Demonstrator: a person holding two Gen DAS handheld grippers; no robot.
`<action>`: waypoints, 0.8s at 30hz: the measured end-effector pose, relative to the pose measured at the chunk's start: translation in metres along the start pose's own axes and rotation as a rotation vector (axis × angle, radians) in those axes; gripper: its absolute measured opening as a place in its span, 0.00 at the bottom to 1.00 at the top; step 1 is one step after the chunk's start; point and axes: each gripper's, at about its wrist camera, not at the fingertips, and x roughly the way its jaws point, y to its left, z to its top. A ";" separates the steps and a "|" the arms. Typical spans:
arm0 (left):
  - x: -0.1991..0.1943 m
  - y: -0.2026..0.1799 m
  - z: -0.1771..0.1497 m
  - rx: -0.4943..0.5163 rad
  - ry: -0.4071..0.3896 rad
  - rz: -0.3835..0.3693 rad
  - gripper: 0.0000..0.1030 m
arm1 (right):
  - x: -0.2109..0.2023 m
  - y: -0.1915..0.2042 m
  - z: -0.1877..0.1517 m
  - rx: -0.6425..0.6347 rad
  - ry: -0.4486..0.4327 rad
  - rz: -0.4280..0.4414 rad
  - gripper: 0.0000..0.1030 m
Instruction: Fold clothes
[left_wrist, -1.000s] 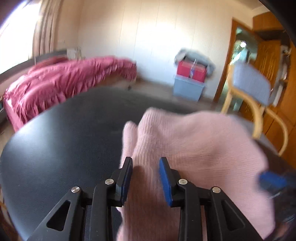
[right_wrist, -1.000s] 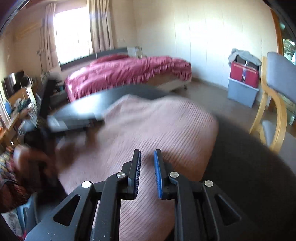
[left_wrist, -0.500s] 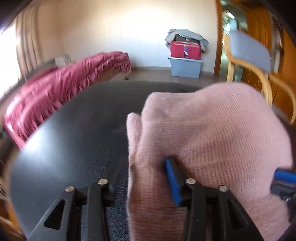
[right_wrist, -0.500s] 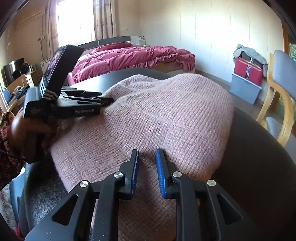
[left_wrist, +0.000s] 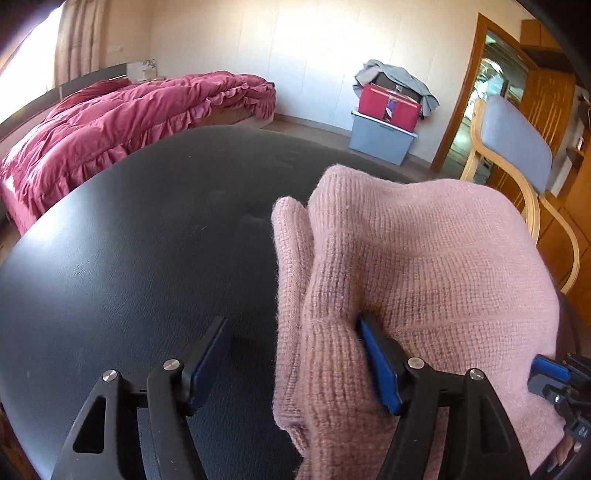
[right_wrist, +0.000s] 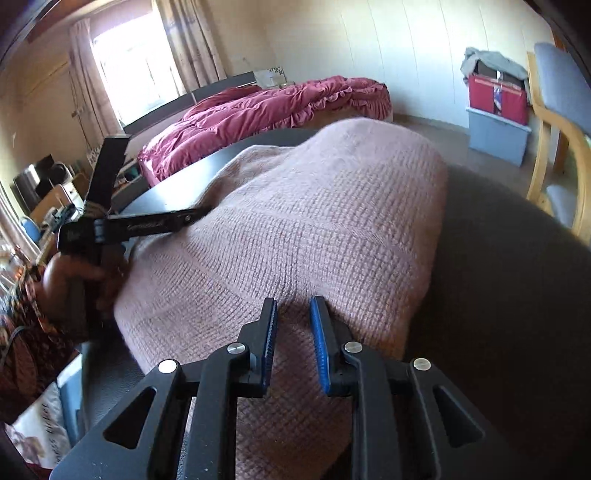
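Observation:
A pink knitted sweater (left_wrist: 406, 258) lies folded on the black round table (left_wrist: 129, 240). My left gripper (left_wrist: 291, 325) straddles the sweater's left edge and its jaws are opening. The right pad touches the knit, while the left pad stands clear over bare table. My right gripper (right_wrist: 293, 302) is closed narrowly on a puckered fold at the near edge of the sweater (right_wrist: 314, 221). The right wrist view also shows the left gripper (right_wrist: 199, 216) at the sweater's far left side, held by a hand (right_wrist: 70, 280). A blue pad of the right gripper (left_wrist: 550, 369) peeks in at the lower right of the left wrist view.
A bed with a red quilt (left_wrist: 129, 110) stands beyond the table. A wooden chair with a grey back (left_wrist: 517, 147) is at the right. A red box on a grey bin (left_wrist: 384, 122) sits by the far wall. Bare tabletop (right_wrist: 498, 277) lies right of the sweater.
My left gripper's jaws have spread wide, and the left pad has come off the sweater. Both grippers have sunk lower with the sweater, which now rests flatter on the table.

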 end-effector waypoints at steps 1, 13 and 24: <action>-0.004 -0.001 -0.004 -0.002 -0.002 0.011 0.70 | 0.000 -0.003 0.001 0.011 0.000 0.013 0.20; -0.050 0.021 -0.046 -0.030 -0.072 0.193 0.76 | 0.048 0.018 0.043 -0.148 0.048 0.002 0.20; -0.076 0.124 -0.076 -0.582 -0.048 -0.264 0.73 | 0.008 -0.009 0.067 -0.018 -0.125 0.053 0.83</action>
